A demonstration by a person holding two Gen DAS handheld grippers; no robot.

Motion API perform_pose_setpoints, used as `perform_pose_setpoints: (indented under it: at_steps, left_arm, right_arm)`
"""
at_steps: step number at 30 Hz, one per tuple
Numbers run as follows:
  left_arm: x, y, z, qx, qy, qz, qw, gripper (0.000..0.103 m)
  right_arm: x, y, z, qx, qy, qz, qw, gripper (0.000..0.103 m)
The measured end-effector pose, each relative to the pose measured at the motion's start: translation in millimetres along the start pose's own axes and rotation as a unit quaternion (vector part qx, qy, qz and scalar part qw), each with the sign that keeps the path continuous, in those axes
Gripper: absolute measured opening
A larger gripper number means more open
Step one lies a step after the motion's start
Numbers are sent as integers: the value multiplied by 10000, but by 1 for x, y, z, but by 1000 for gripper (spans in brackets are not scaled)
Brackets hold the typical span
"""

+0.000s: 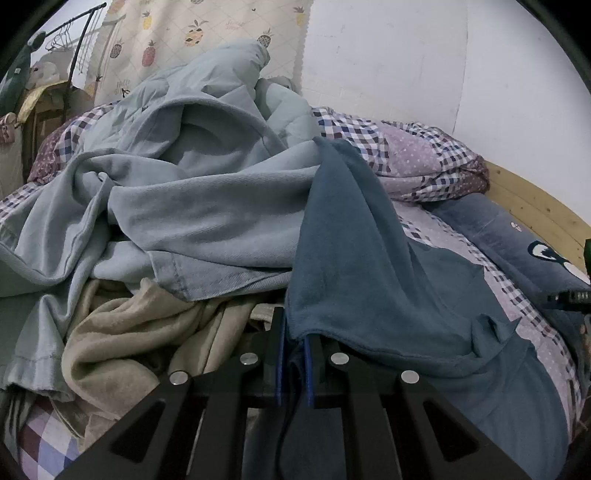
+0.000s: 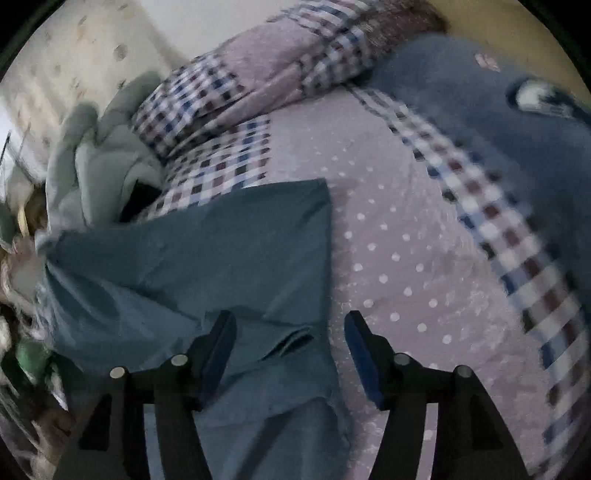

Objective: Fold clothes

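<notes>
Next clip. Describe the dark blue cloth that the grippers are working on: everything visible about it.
The dark blue cloth is a soft, fleecy-looking teal-blue piece with a stitched hem. The left gripper is shut on its edge, so it rises in a draped ridge. The rest lies on the dotted lilac bedsheet, one squared corner flat. The right gripper is open above it, pads not pressing. It borders the pale blue blanket.

Faint pale lettering is seen near the top of the pineapple-print curtain (image 1: 192, 33), and darker writing lower at its left edge – neither can be made out. A few light characters on a dark object (image 1: 570, 296) at the right edge are too small to read.
</notes>
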State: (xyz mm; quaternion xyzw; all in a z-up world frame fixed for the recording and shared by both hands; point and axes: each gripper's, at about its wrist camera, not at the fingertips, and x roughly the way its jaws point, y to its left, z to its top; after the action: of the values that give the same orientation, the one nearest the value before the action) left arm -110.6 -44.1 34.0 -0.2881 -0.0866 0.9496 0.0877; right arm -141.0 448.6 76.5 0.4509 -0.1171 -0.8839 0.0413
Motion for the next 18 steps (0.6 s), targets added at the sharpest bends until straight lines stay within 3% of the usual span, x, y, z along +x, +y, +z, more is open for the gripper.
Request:
perform_pose_setpoints:
  at_steps: [3, 8, 12, 14, 16, 18]
  left_arm:
    - [0, -1, 0, 6, -1, 12, 10000, 8]
    - [-1, 0, 0, -38, 23, -13, 10000, 8]
    - [0, 2, 0, -76, 49, -25, 10000, 8]
    - [0, 3, 0, -101, 56, -35, 9999, 8]
    - [0, 4, 0, -139, 62, -53, 9999, 8]
    - [0, 6, 0, -179, 68, -74, 9998, 8]
  right_arm:
    - [6, 43, -10, -923, -27, -211, 9955, 65]
    - [42, 112, -31, -2306, 181, -554, 9713, 64]
    - [71, 124, -44, -2620, 437, -849, 9603, 63]
    - [82, 125, -48, -2671, 556, -1007, 9568, 50]
    - [90, 123, -52, -2720, 640, -1164, 9531, 4]
    - [86, 119, -55, -2740, 627, -1231, 9517, 5]
